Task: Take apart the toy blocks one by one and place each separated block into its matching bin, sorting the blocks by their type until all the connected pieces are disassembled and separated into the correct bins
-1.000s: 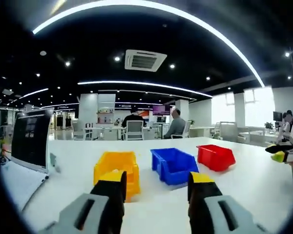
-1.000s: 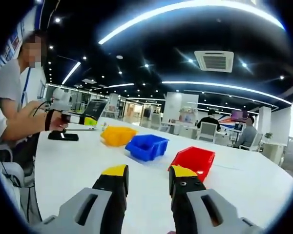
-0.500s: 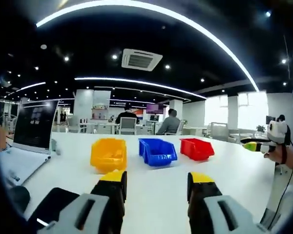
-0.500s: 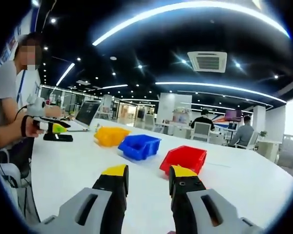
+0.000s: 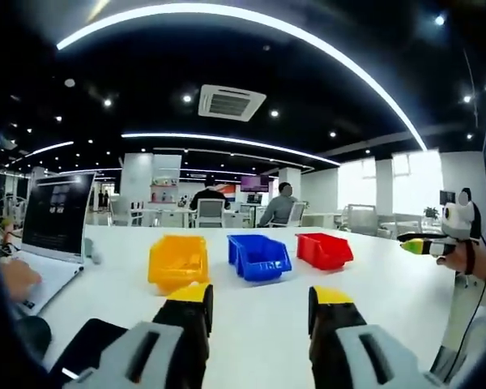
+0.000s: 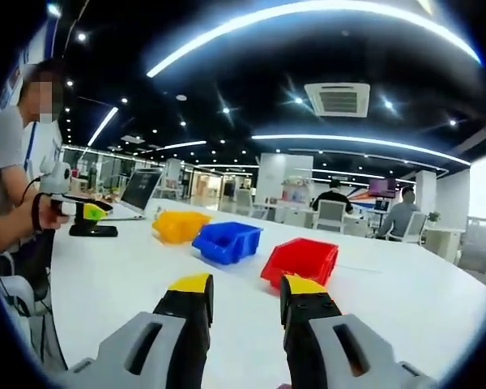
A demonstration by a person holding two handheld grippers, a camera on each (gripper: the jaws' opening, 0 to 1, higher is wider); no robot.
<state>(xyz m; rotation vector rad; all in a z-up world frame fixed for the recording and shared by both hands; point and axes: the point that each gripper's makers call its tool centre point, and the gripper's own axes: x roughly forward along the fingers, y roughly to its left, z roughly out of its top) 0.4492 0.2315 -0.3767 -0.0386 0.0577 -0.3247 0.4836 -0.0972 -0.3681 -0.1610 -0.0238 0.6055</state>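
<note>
The left gripper view looks low across the bench (image 5: 251,316), facing the yellow bin (image 5: 176,261), blue bin (image 5: 259,257) and red bin (image 5: 323,250) squarely from well back. The right gripper view looks over the same bench (image 6: 113,284) from nearer the red bin's (image 6: 300,261) end, seeing the row obliquely. Both views share the three bins.
</note>
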